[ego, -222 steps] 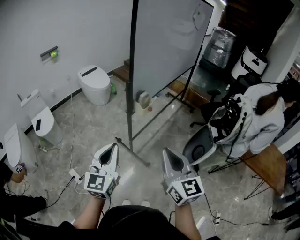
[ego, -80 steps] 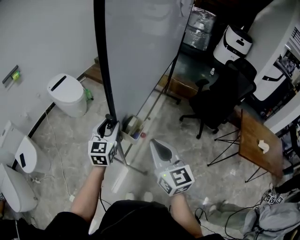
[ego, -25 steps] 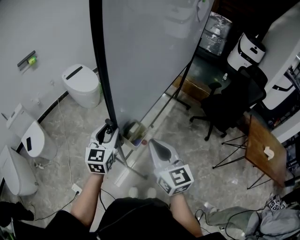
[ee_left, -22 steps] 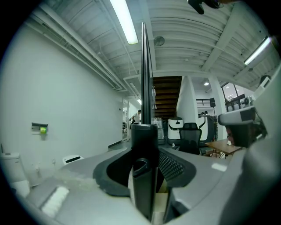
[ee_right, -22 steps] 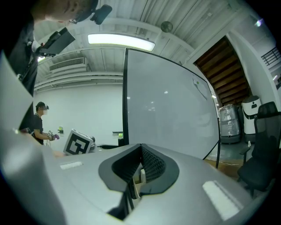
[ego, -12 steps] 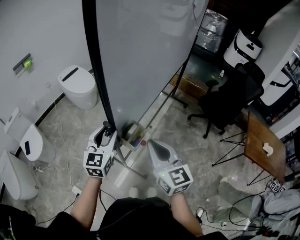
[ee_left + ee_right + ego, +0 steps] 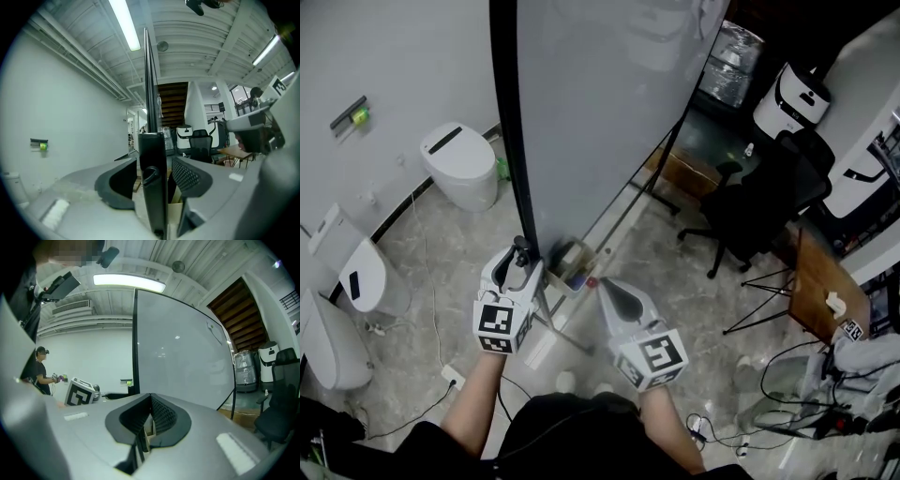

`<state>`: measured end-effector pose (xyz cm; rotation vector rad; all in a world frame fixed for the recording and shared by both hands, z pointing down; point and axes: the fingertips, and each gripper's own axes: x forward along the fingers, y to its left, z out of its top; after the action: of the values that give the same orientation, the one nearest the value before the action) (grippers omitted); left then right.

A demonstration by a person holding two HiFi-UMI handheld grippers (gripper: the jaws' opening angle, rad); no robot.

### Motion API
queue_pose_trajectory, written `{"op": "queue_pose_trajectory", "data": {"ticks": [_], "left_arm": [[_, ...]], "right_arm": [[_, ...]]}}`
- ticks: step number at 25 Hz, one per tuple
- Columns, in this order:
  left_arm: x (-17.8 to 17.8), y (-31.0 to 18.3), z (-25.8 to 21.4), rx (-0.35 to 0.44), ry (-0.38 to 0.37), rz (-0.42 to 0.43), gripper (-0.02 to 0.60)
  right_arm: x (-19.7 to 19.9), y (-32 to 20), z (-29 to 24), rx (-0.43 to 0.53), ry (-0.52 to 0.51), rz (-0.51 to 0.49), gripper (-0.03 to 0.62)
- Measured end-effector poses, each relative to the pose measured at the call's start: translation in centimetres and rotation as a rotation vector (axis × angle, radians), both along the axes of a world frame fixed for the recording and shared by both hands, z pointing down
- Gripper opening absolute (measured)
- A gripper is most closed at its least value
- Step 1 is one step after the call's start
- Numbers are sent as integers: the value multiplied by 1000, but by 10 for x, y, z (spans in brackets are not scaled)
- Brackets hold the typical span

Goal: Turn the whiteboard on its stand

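The big whiteboard (image 7: 600,112) stands upright in its black frame (image 7: 508,141) on a wheeled stand. At the frame's lower corner is my left gripper (image 7: 518,255). In the left gripper view the black frame post (image 7: 152,178) runs up between the jaws of the left gripper (image 7: 154,164). The jaws are opening, and a narrow gap shows on each side of the post. My right gripper (image 7: 609,286) hovers to the right of the post, apart from the board. In the right gripper view its jaws meet at the tip of the right gripper (image 7: 151,397) with nothing in them, and the whiteboard (image 7: 183,352) fills the background.
A cardboard box (image 7: 572,267) sits at the stand's foot. Toilets (image 7: 459,167) (image 7: 361,272) line the left wall. A black office chair (image 7: 750,211) and a wooden table (image 7: 820,295) stand at the right, with cables (image 7: 769,422) on the floor. A person (image 7: 42,371) stands beyond.
My left gripper has stayed at the frame post over the last second. The right gripper has barely moved. At the lower right, the clutter and cables on the floor have shifted.
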<state>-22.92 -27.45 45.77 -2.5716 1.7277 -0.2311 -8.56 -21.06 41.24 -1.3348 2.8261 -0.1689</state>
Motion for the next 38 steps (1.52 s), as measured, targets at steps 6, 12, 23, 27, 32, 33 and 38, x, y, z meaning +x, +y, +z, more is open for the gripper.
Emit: {"op": "queue_pose_trajectory", "data": {"ticks": [6,12,23,27,32,33,38], "left_arm": [[-7,10,-4,4,-5,-56,249],[-1,29,-8,3,5,-117,238],[24,78,-12,21,35,-212,13],[44,93,-19,40,50,-197,3],[72,108,-23,56,55,-187,3],[78,110,-24,56,55,-186,2],[95,135,-25,61,71,-174,2]], "right_arm": [[5,5,-10,27,-19,-32,8],[25,20,-17,37,-27,-67,8],[67,52,-15,44,-47,-100,8],[80,57,-11,37,-50,-87,8],[79,57,-17,40,-57,-104,8],[79,59,-19,44,-55,-111,8],[79,86,-19,50,-42,-136,8]]}}
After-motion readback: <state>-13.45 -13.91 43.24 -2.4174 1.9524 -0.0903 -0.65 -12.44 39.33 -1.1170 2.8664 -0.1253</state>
